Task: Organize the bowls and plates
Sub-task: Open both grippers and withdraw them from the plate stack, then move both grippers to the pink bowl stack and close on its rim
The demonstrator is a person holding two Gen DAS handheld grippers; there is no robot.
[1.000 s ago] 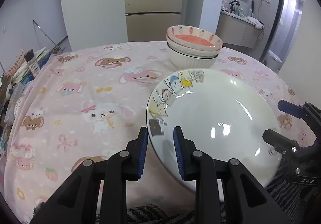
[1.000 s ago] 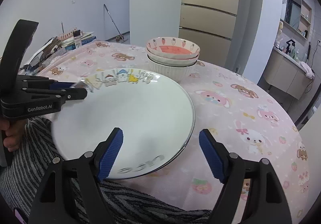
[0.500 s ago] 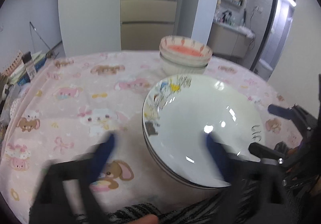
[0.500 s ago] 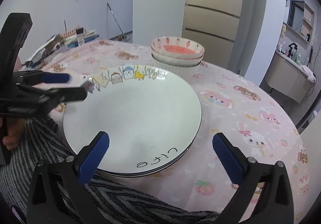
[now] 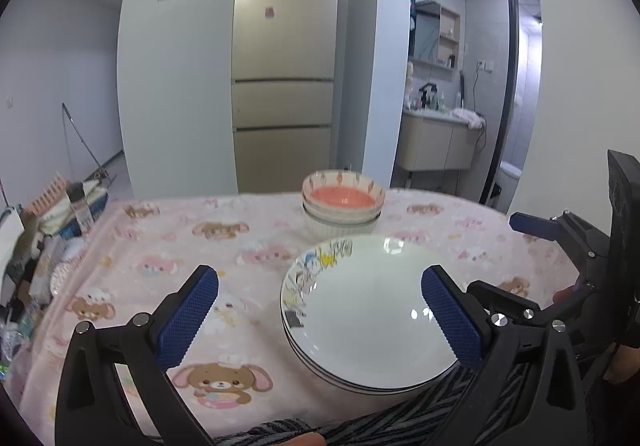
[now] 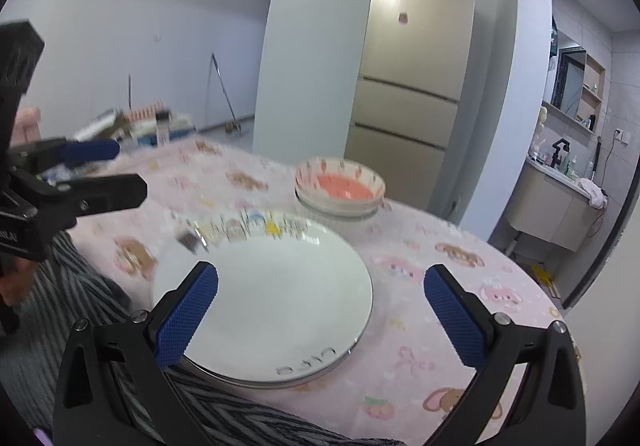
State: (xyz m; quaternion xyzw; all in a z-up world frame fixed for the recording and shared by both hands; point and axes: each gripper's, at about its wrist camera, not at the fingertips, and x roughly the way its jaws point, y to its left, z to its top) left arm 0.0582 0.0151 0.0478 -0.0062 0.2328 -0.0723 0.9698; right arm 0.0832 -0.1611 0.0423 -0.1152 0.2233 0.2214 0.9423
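A stack of white plates (image 5: 368, 310) with a cartoon-printed rim lies on the pink cloth-covered table (image 5: 200, 246) near its front edge. It also shows in the right wrist view as the plates (image 6: 272, 302). Behind it stands a stack of bowls (image 5: 343, 202), the top one pink inside, seen from the right as the bowls (image 6: 340, 186). My left gripper (image 5: 318, 298) hovers above the plates' left side, wide open and empty. My right gripper (image 6: 320, 286) hovers over their right side, also wide open and empty. Neither touches the plates.
Bottles, boxes and other clutter (image 5: 76, 206) crowd the table's left edge. A beige fridge (image 5: 284, 86) stands behind the table. A striped sleeve (image 6: 100, 326) lies along the front edge under the grippers. Bare cloth stretches to the left of the plates.
The left gripper let go of the plate's rim and both grippers opened wide. The plate now lies on the stack. Both grippers rose and tilted up, showing more of the room.
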